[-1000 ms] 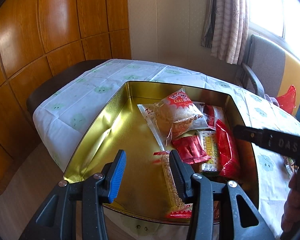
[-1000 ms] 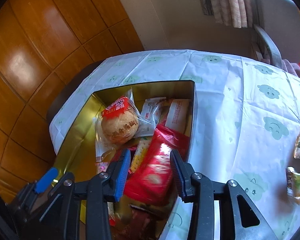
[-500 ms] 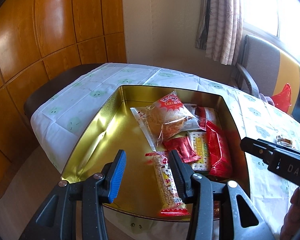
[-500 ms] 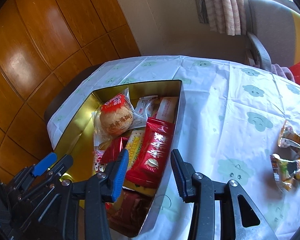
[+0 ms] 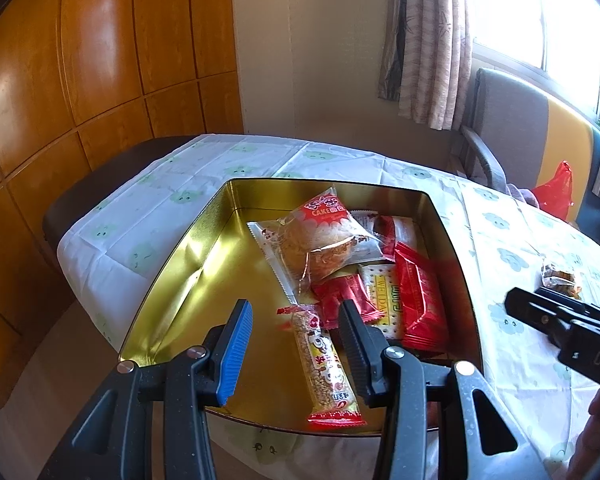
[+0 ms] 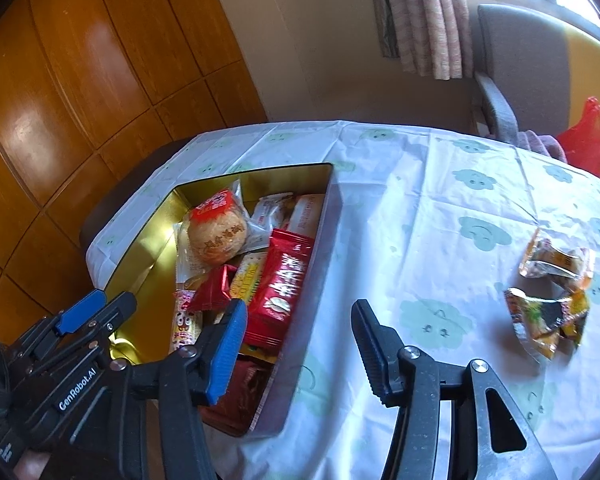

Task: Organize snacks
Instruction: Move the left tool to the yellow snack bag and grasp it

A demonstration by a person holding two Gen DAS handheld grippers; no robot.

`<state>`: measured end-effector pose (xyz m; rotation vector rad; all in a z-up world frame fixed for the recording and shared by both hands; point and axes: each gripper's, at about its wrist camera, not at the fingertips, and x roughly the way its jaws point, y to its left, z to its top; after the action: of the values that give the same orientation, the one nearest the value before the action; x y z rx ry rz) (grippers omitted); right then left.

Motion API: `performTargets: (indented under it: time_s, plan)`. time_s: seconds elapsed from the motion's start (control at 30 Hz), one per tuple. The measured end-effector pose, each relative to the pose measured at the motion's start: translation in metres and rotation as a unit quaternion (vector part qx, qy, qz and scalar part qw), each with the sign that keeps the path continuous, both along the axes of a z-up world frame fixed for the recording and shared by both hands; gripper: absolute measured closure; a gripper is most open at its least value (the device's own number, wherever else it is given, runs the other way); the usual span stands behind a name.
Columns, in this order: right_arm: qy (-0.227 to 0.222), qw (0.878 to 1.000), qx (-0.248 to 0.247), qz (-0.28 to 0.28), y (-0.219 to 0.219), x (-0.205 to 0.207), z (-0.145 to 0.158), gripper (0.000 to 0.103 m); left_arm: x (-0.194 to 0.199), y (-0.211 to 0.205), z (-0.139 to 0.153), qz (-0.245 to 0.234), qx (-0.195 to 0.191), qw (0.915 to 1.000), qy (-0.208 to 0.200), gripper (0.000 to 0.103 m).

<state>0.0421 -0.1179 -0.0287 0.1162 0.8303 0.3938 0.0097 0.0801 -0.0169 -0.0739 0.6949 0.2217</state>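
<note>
A gold tin [image 5: 188, 256] on the table holds several snacks: a wrapped cake [image 5: 324, 236], red packets [image 5: 420, 300], a cracker pack [image 5: 384, 300] and a long grain bar [image 5: 328, 364]. My left gripper [image 5: 296, 344] is open and empty, above the tin's near edge over the grain bar. My right gripper [image 6: 300, 344] is open and empty, above the tin's right wall [image 6: 312, 280]. Two loose orange snack packets [image 6: 548, 312] lie on the cloth to the right; one also shows in the left wrist view [image 5: 560, 276].
The table carries a white cloth with green faces [image 6: 440, 200]. A grey chair [image 5: 500, 128] and a red bag [image 5: 556, 192] stand beyond the far right edge. Wood panelling [image 5: 80, 80] lines the left wall.
Both grippers have pulled back and up from the tin. The right gripper has swung right, off the red packet, so the loose packets on the cloth now show.
</note>
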Motion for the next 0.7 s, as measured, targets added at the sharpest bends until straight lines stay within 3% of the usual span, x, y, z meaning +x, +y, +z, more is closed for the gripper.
performTargets:
  time_s: [0.4, 0.7]
  plan:
    - [0.018, 0.997, 0.008, -0.08, -0.073, -0.015, -0.012, 0.04, 0.003, -0.018, 0.003, -0.026, 0.011, 0.9996, 0.003, 0.058]
    - [0.036, 0.984, -0.013, -0.174, -0.15, -0.03, -0.027, 0.035, 0.011, -0.04, 0.008, -0.061, 0.024, 0.9978, 0.004, 0.058]
